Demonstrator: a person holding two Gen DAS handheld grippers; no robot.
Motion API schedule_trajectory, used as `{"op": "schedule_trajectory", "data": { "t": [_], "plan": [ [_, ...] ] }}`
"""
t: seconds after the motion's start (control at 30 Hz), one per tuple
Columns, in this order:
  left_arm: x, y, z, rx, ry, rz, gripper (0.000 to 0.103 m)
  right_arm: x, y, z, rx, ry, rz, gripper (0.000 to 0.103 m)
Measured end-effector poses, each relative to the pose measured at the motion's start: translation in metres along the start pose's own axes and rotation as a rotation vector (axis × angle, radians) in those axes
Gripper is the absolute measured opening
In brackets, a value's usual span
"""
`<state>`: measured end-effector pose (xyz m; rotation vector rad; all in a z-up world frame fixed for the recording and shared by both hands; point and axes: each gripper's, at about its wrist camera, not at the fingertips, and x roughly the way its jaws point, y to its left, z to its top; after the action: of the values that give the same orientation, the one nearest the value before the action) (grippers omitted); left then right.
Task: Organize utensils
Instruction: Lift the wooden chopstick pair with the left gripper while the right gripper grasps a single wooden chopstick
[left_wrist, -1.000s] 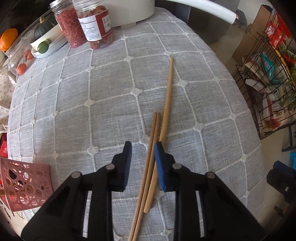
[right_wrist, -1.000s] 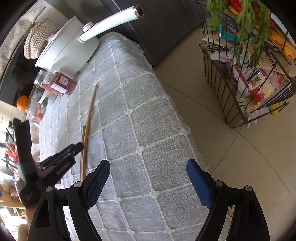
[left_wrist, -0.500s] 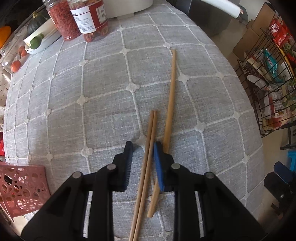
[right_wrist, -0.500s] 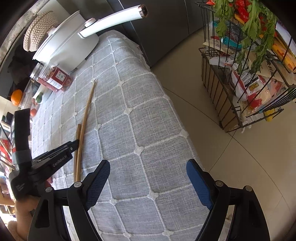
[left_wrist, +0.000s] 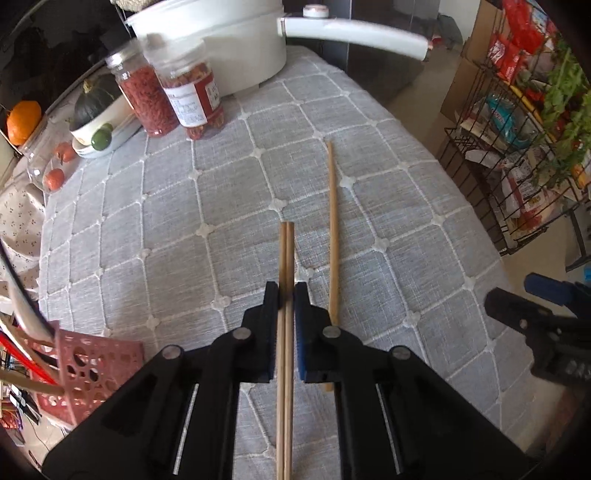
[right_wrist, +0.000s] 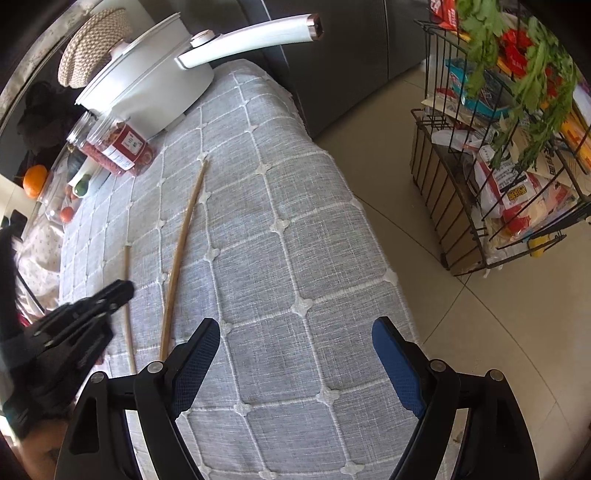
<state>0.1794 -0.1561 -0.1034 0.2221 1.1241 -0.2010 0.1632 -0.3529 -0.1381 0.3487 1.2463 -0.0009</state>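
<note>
A pair of wooden chopsticks (left_wrist: 286, 258) runs lengthwise between my left gripper's (left_wrist: 286, 291) fingers, whose jaws are closing tight, pads pressing on both sticks. The pair's far ends hang just above the grey checked tablecloth (left_wrist: 166, 221). A longer single chopstick (left_wrist: 333, 229) lies on the cloth just right of it. In the right wrist view the single chopstick (right_wrist: 181, 251) lies ahead-left of my right gripper (right_wrist: 295, 332), which stands open and empty over the cloth near the table's right edge. The left gripper (right_wrist: 118, 290) and the held pair (right_wrist: 127, 266) show at the left.
A pink perforated basket (left_wrist: 92, 369) holding utensils sits at the near left. Two jars (left_wrist: 192, 99), a white pot (left_wrist: 221, 37) with a long handle, and a fruit dish (left_wrist: 99, 136) line the far side. A wire rack (right_wrist: 498, 166) of groceries stands on the floor at the right.
The left jaws closed onto the pair of chopsticks and the gripper rose with them. The single chopstick stayed on the cloth. The right gripper stayed open.
</note>
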Motion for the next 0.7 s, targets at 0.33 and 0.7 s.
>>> {"op": "schedule_trajectory", "data": {
  "t": [0.33, 0.7],
  "plan": [
    [-0.107, 0.033, -0.057, 0.035, -0.271, -0.081, 0.009, -0.015, 0.033, -0.009, -0.106, -0.058, -0.037, 0.086],
    [-0.152, 0.109, -0.105, -0.161, -0.424, -0.179, 0.009, -0.019, 0.061, -0.016, -0.117, -0.073, 0.017, 0.086]
  ]
}}
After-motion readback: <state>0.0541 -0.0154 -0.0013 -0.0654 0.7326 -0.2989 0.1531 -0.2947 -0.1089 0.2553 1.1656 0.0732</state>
